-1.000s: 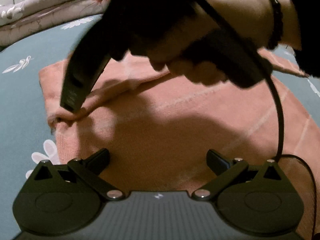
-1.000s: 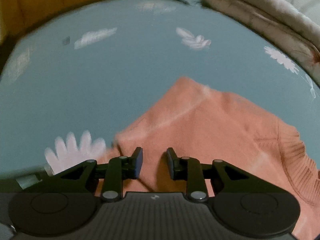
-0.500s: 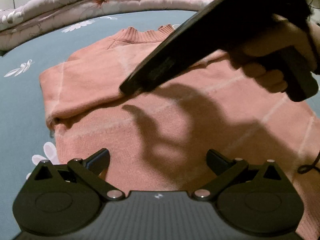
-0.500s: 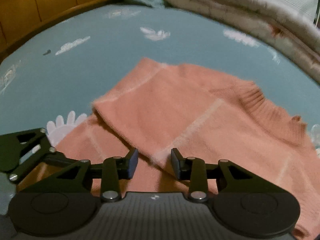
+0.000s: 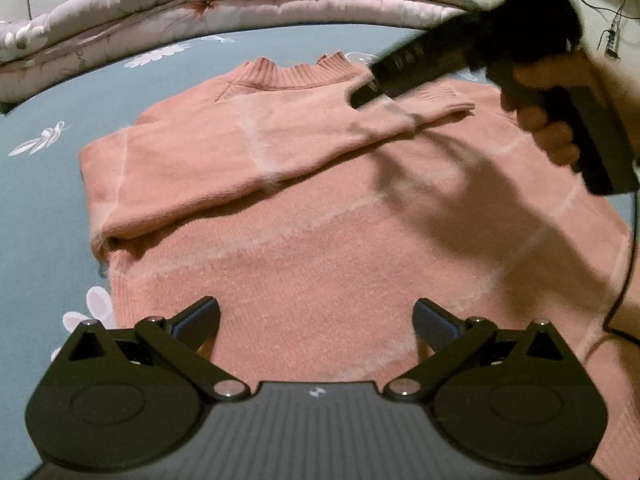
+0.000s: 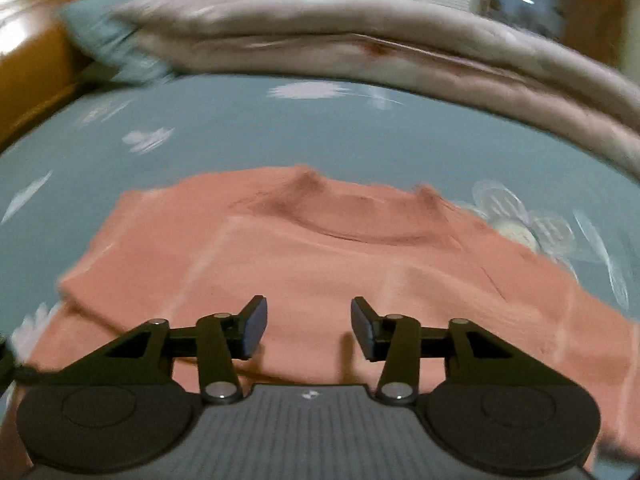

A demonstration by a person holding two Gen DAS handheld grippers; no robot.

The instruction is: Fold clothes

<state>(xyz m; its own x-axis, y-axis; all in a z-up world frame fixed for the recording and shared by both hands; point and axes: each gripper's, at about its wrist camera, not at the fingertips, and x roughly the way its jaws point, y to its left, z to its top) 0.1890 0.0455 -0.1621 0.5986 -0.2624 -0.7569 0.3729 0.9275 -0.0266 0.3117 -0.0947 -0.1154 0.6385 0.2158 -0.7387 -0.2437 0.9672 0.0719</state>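
Note:
A salmon-pink knit sweater (image 5: 304, 216) lies flat on the blue floral bedsheet (image 5: 44, 200), collar (image 5: 292, 74) at the far side. Its left sleeve (image 5: 248, 148) is folded across the chest, cuff (image 5: 444, 98) at the right. My left gripper (image 5: 316, 320) is open and empty above the sweater's lower body. My right gripper (image 5: 364, 96) shows in the left wrist view above the cuff end of the sleeve. In its own view the right gripper (image 6: 307, 322) is open and empty over the sweater (image 6: 320, 264) below the collar (image 6: 360, 216).
A rolled pinkish quilt (image 5: 224, 4) runs along the far edge of the bed, also in the right wrist view (image 6: 360, 40). A wooden headboard (image 6: 32, 64) stands at the far left. A black cable (image 5: 628, 272) hangs from the right gripper.
My right gripper has carried the left sleeve across the chest to the right and opened, letting it go. The left gripper has stayed open in place.

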